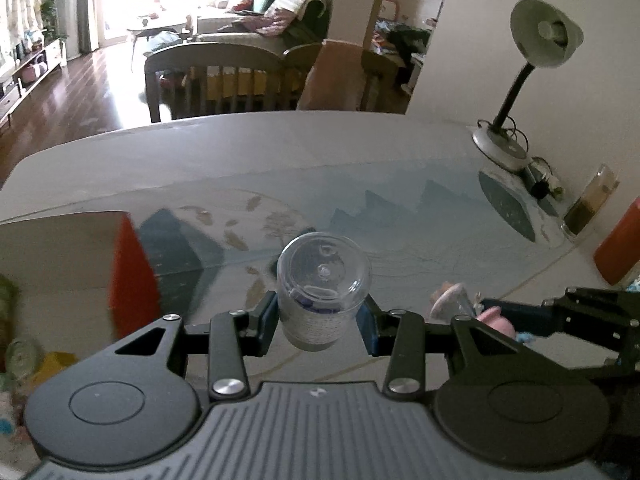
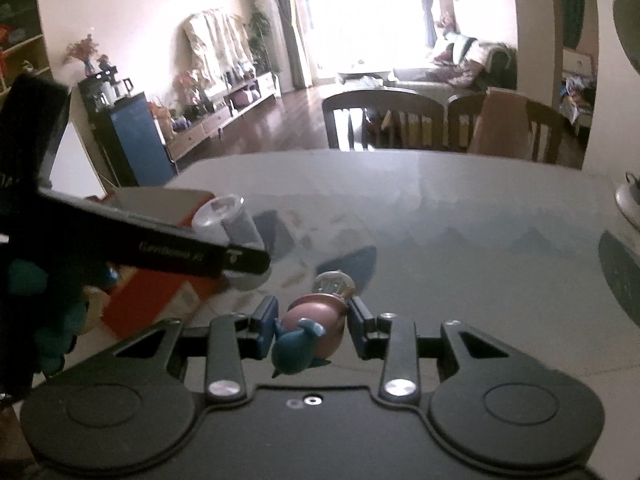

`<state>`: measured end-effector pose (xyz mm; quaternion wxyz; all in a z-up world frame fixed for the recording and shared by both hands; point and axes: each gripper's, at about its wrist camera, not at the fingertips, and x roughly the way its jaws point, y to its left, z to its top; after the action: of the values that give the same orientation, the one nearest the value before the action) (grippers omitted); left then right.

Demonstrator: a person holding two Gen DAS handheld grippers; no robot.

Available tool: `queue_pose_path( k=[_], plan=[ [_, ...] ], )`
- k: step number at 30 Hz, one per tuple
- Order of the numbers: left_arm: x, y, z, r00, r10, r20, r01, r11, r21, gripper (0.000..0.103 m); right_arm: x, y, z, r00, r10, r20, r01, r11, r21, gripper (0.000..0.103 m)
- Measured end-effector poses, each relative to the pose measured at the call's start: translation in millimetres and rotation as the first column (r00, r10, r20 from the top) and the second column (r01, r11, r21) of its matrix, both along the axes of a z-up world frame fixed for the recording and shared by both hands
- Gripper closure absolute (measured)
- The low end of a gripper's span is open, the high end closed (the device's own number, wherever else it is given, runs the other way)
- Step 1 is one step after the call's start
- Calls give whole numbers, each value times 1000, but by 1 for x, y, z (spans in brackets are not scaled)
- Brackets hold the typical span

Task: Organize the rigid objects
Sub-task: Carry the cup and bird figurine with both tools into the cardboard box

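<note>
Desk lamp only in left view; claws pinching clear bottle, pink figurine.

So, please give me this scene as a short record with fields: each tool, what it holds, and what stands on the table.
left tool: shut on clear bottle, lifted off the table
right tool: shut on pink figurine, which has a teal part at the front
surface: table with a mountain-print cover
left side of table: red-and-white box
right side of table: lamp, jar with dark contents, orange object
behind table: chairs
</note>
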<state>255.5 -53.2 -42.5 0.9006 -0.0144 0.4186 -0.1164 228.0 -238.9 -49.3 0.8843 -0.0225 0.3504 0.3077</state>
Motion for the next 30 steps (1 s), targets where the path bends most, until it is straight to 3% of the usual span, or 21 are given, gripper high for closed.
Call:
queue_pose_path(
  k=[15,30],
  plan=[
    [-56,106,43,995,87,47,-86,996,-16,62,-28,86,40,992,93,80,-95,995,18,66],
    [-64,208,44,987,161,30,-162,986,26,62,-30,173,32,988,127,89,-127,992,-9,66]
  ],
)
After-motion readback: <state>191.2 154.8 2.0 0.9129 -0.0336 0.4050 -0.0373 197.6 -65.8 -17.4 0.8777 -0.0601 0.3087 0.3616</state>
